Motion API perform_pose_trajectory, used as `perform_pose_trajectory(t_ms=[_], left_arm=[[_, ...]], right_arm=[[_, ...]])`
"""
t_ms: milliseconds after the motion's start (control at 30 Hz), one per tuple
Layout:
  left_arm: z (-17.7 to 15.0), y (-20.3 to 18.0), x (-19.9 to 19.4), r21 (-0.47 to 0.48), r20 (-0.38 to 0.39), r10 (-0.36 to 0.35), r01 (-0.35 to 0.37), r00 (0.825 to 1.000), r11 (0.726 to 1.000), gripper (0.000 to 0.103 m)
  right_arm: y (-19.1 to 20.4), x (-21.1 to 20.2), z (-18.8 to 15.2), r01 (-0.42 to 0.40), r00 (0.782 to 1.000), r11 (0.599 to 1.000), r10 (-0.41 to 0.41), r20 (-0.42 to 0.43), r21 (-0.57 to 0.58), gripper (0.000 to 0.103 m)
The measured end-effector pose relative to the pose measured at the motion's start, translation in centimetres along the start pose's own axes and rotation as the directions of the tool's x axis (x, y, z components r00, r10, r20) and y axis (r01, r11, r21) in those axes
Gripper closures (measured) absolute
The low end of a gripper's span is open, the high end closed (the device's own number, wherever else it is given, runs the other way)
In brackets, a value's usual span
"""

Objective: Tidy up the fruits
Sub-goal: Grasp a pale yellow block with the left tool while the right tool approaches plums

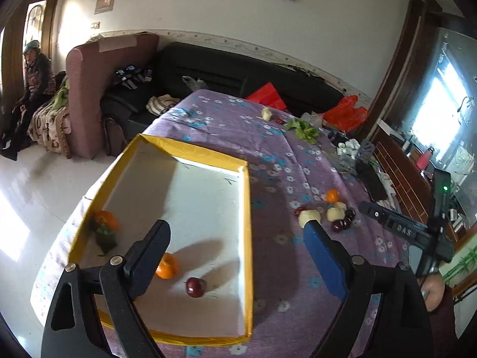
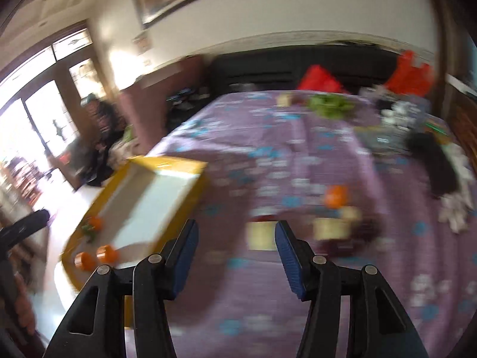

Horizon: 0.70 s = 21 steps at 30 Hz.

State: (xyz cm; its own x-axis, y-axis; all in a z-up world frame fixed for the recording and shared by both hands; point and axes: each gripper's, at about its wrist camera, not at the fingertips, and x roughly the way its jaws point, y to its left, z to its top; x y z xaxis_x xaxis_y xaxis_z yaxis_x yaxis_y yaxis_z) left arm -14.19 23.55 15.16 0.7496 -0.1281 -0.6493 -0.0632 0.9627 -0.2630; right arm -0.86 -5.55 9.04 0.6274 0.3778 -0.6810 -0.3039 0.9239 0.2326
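Both grippers empty, jaws apart. Left gripper (image 1: 238, 238) hangs over the box (image 1: 246, 208), spread wide, nothing between the pads. Right gripper (image 2: 237, 253) is narrower, also holding nothing, aimed at the loose fruit pile (image 1: 328, 211) on the cloth (image 1: 268, 137) toward the table's right edge.

Fruit so far: in the box, a dark red fruit (image 1: 196, 287) and an orange (image 1: 167, 267) near its front edge, another orange with leaves (image 1: 105, 223) against the left wall. Still out: an orange (image 1: 331, 196), two pale pieces, several dark red ones, all touching or just beside each other.

Step in hand, as I read it: right goes for the next piece. Advice:
- Take the pale piece (image 2: 261, 235) nearest the jaws first; it sits at the pile's left edge, so the pads can straddle it without shoving its neighbours.
- Come down from above, close gently; the round ones will roll.
- Keep left clear of the box's right wall so right can drop in there.

Views: left wrist is sharp and shows the whole box floor plus the pile, and the right tool itself at the table's right edge. Right wrist is badly smeared; pile is probably the same set, but I can't count pieces there. It does show what sits straight ahead of its pads, and the box's outer yellow side.
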Motion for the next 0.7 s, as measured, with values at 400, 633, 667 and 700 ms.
perform_pose_trajectory(t_ms=[400,633,667,700], left_arm=[[-2.1,-4.3,4.4,0.078,-0.105,0.025,-0.017,0.994,0.997,0.013],[-1.4,-6.5,7.3,0.074,-0.125,-0.001,0.01,0.992,0.997,0.013],[-1.4,-7.1,8.3,0.076,-0.136,-0.011,0.022,0.991,0.997,0.013],[-1.4,-7.9,9.5,0.079,-0.15,-0.022,0.034,0.988,0.996,0.013]], right_arm=[[-5.8,4.7,-1.3,0.001,0.998,0.987,0.009,-0.064,0.161,0.045],[-7.1,4.7,-1.3,-0.025,0.999,0.984,0.02,0.031,0.174,0.045],[-7.7,4.7,-1.4,-0.033,0.999,0.98,0.027,0.033,0.197,0.045],[-8.5,4.9,-1.6,-0.048,0.999,0.974,0.043,0.028,0.222,0.045]])
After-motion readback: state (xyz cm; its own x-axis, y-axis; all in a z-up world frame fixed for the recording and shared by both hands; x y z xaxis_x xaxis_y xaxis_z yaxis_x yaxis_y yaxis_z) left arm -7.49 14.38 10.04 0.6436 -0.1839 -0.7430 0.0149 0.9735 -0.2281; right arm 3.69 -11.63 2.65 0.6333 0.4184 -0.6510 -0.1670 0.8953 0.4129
